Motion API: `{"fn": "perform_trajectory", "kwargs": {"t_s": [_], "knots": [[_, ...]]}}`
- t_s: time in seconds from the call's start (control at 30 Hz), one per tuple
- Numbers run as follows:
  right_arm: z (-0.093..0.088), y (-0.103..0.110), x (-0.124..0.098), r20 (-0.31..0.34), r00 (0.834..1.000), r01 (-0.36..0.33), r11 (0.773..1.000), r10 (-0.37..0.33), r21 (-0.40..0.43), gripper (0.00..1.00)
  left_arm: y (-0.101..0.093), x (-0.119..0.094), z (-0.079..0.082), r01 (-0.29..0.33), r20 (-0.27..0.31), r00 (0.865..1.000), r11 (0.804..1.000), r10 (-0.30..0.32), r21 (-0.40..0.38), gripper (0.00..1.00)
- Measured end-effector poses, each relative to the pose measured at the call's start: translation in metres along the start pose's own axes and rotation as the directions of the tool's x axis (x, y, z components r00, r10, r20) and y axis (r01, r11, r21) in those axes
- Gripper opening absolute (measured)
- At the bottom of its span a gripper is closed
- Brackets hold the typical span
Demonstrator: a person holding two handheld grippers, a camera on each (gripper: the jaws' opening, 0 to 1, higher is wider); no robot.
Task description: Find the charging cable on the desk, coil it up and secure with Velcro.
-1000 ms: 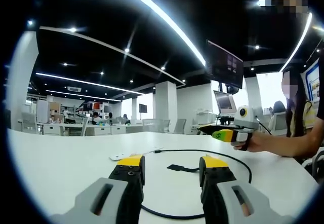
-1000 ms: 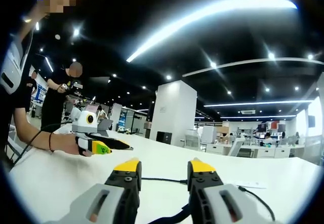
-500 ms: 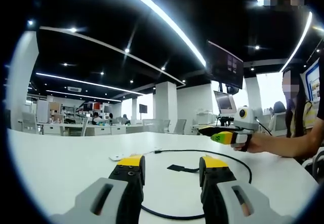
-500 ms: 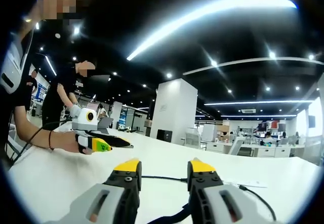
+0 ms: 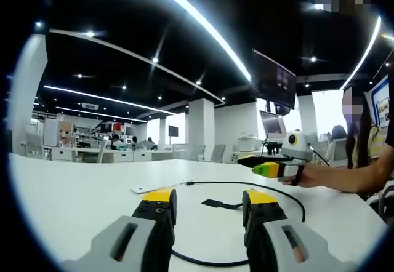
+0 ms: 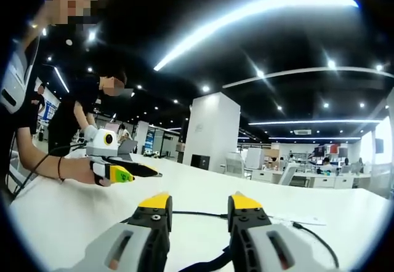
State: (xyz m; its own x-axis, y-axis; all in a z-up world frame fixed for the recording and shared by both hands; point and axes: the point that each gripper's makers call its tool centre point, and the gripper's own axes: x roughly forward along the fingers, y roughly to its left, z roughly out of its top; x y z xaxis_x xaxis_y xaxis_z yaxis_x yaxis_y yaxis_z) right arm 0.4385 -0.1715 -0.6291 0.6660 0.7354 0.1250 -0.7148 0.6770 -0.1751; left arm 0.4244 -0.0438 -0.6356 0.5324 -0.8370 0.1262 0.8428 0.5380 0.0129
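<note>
The thin black charging cable (image 5: 289, 197) lay in a loose loop on the white desk (image 5: 74, 192), a black Velcro strap (image 5: 214, 204) inside it. The left gripper (image 5: 209, 199) and right gripper (image 6: 199, 205) hovered low over the cable, jaws parted, holding nothing.

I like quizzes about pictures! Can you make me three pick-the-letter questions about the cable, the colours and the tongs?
1. Where does the black cable lie?
A. on the white desk
B. on a chair
C. in a drawer

2. What colour are the tips of the left tongs?
A. red
B. yellow
C. blue

3. How do the right tongs stand?
A. shut on the cable
B. shut on a strap
C. open, holding nothing

Answers: 1 A, it loops over the desk top; 2 B, both tips are yellow; 3 C, a gap shows between the jaws.
</note>
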Motion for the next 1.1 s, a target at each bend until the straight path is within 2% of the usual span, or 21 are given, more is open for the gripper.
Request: {"fn": "perform_trajectory", "kwargs": {"t_s": [1.1], "knots": [[0.003, 0.003, 0.014, -0.036, 0.999, -0.009, 1.0, 0.008, -0.017, 0.37, 0.002, 0.003, 0.002, 0.012, 0.01, 1.0, 1.0, -0.012, -0.015, 0.43]]}}
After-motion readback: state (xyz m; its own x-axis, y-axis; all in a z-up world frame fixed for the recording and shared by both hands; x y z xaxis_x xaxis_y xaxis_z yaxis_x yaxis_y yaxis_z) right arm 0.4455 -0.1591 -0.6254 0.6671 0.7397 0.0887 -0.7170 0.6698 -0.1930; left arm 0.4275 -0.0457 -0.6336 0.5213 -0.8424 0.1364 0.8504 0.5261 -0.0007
